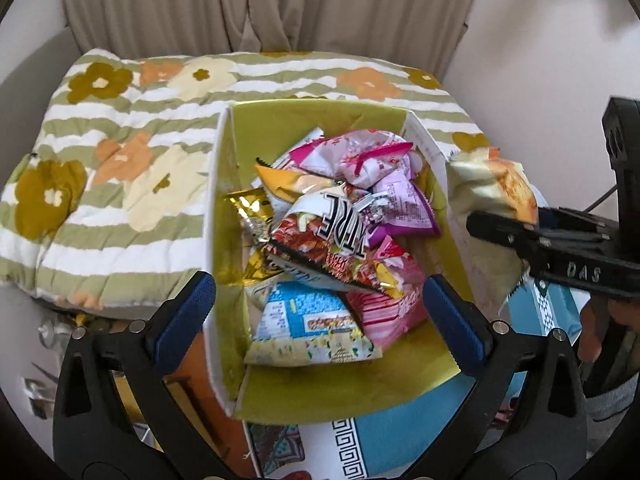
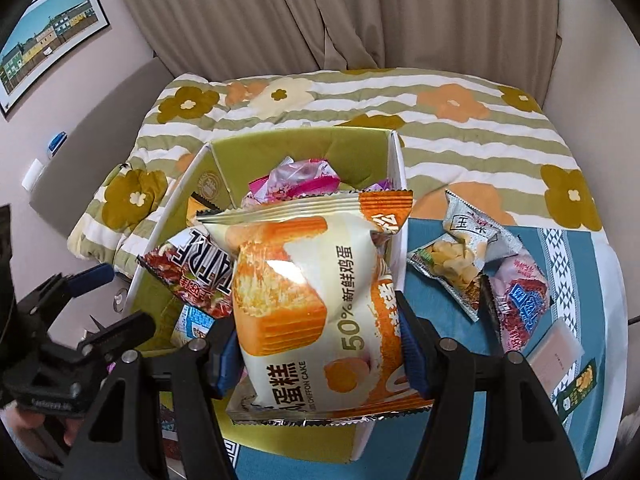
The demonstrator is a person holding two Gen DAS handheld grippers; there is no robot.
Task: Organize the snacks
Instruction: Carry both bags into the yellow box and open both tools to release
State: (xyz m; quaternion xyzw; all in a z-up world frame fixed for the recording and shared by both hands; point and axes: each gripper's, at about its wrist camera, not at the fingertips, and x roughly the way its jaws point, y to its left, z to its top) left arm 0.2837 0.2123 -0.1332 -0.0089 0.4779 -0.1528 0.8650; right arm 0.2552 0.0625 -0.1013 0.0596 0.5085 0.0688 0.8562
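R claw: fingers clamped on the chiffon cake pkt, one blue pad on each side of its lower half. Pkt stands upright betw the fingers, top seal pointing away from me, over the near-R part of the box. From L wrist view the same cake pkt hangs just outside/above the box's R wall; can't tell if it touches the wall.

L claw: fingers wide apart, holding nothing, hovering over the box's near end. L blue pad sits outside the L wall, R pad over the box's near-R side.

Box: green inside, white outside, flaps open. Already heaped w/ snacks: red "KIRE"-lettered bag on top, pink wrappers toward the far end, blue/yellow pkt and pink striped pkt near me, gold bag against L wall. Bare green floor shows only at the near edge and far wall.

Outside, R of box on the blue mat: corn snack pkt, purple-red pkt touching it, flat pale pkt, small green pkt by the mat's near-R edge. Floral quilt behind the box and mat.
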